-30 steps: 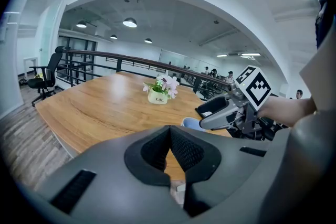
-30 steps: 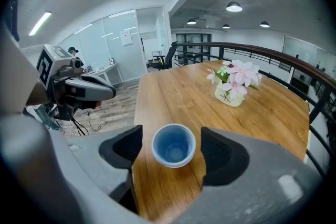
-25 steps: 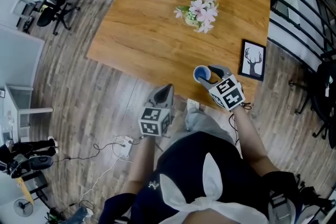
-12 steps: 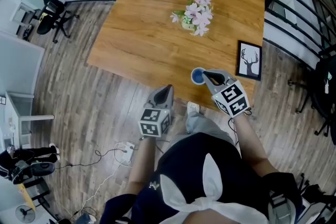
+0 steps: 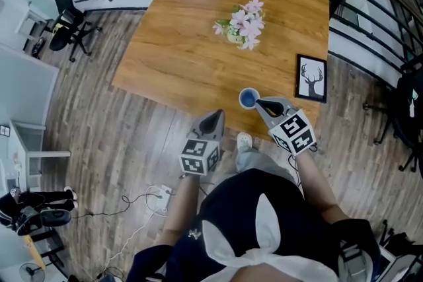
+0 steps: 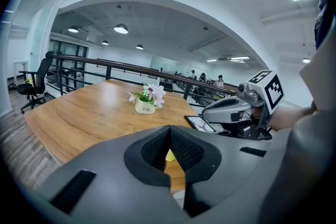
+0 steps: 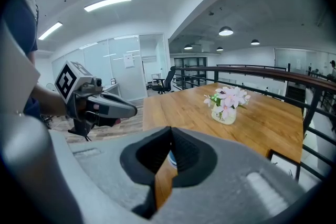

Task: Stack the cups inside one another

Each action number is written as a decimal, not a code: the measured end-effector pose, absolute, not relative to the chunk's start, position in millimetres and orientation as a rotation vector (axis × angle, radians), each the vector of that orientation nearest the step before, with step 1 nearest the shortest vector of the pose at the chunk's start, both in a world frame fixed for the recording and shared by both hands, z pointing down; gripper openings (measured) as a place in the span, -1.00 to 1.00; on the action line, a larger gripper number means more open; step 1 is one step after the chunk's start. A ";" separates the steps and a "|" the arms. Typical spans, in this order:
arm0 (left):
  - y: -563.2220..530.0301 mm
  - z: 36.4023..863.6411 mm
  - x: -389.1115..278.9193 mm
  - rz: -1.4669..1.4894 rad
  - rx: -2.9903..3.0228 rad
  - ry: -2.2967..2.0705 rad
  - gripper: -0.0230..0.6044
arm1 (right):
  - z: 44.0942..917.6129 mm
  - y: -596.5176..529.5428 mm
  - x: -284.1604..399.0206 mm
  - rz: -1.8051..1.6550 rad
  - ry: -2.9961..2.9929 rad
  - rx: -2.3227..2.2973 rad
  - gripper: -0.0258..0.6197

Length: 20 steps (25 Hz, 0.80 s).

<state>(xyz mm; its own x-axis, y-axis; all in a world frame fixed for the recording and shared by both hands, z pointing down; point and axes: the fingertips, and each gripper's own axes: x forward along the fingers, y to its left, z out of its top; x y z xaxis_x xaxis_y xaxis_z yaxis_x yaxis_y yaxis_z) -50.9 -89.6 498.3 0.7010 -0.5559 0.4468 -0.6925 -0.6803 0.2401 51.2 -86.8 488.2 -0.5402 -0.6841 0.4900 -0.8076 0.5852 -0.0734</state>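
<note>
Overhead, the head view shows a single cup (image 5: 249, 99) standing upright close to the near edge of the wooden table (image 5: 185, 43). It is well apart from the flower pot (image 5: 240, 24) and nearer the framed picture (image 5: 310, 78). The cup is small and round, white at the rim and blue inside. Its outer wall is hidden from this angle, and whether other cups sit nested in it cannot be told. The right gripper (image 5: 259, 102) points at it, tips pressed together just beside its rim and pinching nothing. The left gripper (image 5: 216, 117) hangs at the table's edge, above the floor (image 5: 119, 135).

Left gripper view: its jaws meet at the tips. A small yellow patch (image 6: 170, 155) shows through the slit behind them, and what it is cannot be made out. The gripper's own body covers the near table edge.

Right gripper view: the jaws are closed tip to tip. Only a blue-and-white sliver of the cup shows through the slit, with bare wood beneath.
</note>
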 end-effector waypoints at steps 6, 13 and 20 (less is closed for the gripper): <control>-82.5 491.5 -39.2 0.451 2.548 -0.945 -0.87 | 489.4 -69.3 44.1 0.415 -2.415 1.166 -0.93; -69.0 485.6 -30.0 0.430 2.569 -0.919 -0.87 | 490.8 -52.4 41.1 0.401 -2.411 1.144 -0.93; -54.1 481.9 -23.4 0.440 2.581 -0.892 -0.87 | 490.7 -39.6 44.7 0.392 -2.393 1.159 -0.93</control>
